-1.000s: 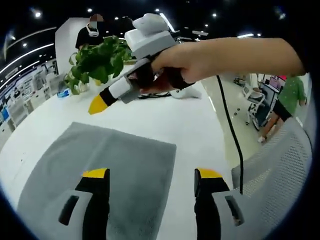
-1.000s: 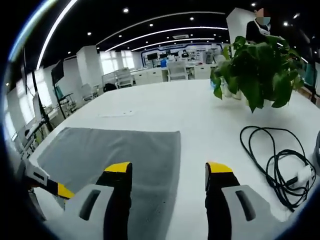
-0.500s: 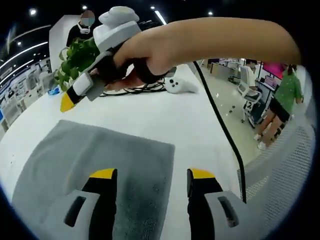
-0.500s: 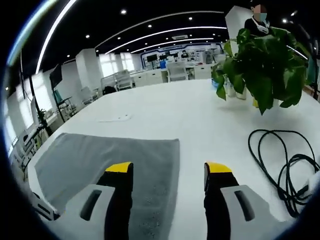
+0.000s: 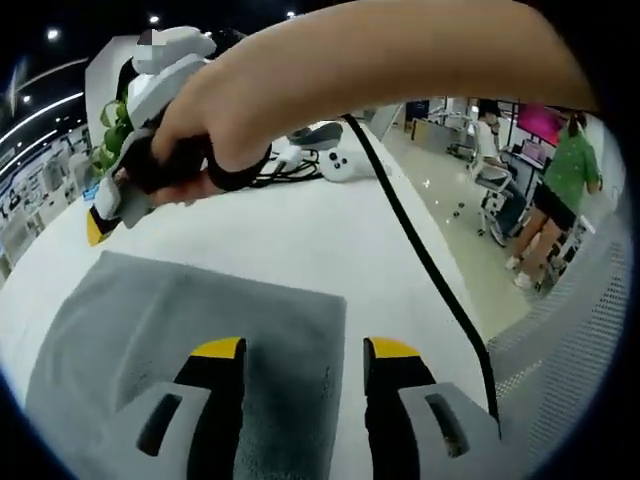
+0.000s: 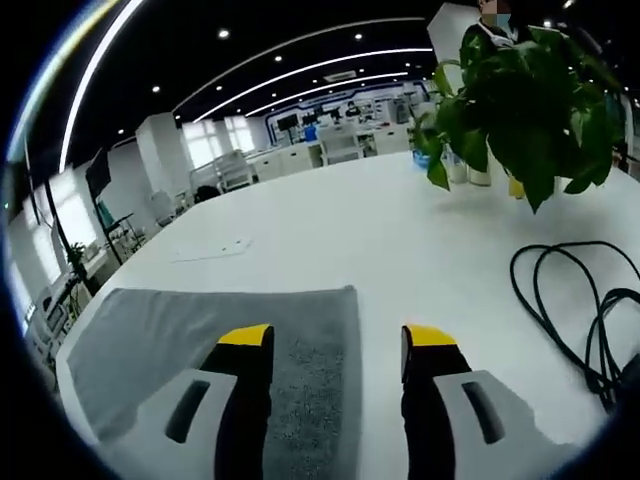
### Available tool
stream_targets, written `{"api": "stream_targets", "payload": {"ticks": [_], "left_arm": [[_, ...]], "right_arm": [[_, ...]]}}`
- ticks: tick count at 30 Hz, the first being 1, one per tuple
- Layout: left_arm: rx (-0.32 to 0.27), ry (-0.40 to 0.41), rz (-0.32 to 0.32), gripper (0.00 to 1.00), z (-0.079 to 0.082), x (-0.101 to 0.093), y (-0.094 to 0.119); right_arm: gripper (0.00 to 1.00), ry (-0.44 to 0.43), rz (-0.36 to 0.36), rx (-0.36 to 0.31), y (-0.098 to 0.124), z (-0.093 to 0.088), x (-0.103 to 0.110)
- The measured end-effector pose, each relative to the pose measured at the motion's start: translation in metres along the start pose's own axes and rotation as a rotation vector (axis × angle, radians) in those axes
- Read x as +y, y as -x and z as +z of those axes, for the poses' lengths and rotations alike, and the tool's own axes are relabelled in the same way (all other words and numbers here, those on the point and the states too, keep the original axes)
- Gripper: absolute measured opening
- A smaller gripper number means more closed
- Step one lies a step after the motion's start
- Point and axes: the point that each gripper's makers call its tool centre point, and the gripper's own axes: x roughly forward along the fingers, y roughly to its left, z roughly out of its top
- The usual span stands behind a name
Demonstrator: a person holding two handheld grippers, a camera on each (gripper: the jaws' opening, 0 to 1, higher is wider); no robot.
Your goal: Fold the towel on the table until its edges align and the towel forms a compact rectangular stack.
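The gray towel point(image 5: 180, 330) lies flat on the white counter point(image 5: 300, 230), one edge beneath each spread gripper, left point(image 5: 303, 350) and right point(image 6: 335, 337), neither pinching it.

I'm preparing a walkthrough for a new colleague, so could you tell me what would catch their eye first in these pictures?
The grey towel lies flat and unfolded on the white table, with each gripper's yellow-tipped fingers poised over a corner. In the left gripper view, the person's forearm sweeps across the top, its hand holding the right gripper. A leafy potted plant stands behind, near a coiled black cable.
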Motion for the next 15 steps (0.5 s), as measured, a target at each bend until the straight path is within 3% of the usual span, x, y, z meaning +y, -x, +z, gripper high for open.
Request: {"api": "stream_targets", "payload": {"ticks": [12, 15], "left_arm": [[0.002, -0.001, -0.071, 0.29, -0.004, -0.013, -0.010], [-0.005, 0.003, -0.074, 0.28, -0.003, -0.012, -0.010]], "right_arm": [[0.41, 0.063, 0.006, 0.071, -0.023, -0.023, -0.001], [0.39, 0.179, -0.022, 0.099, -0.024, -0.026, -0.008]]}}
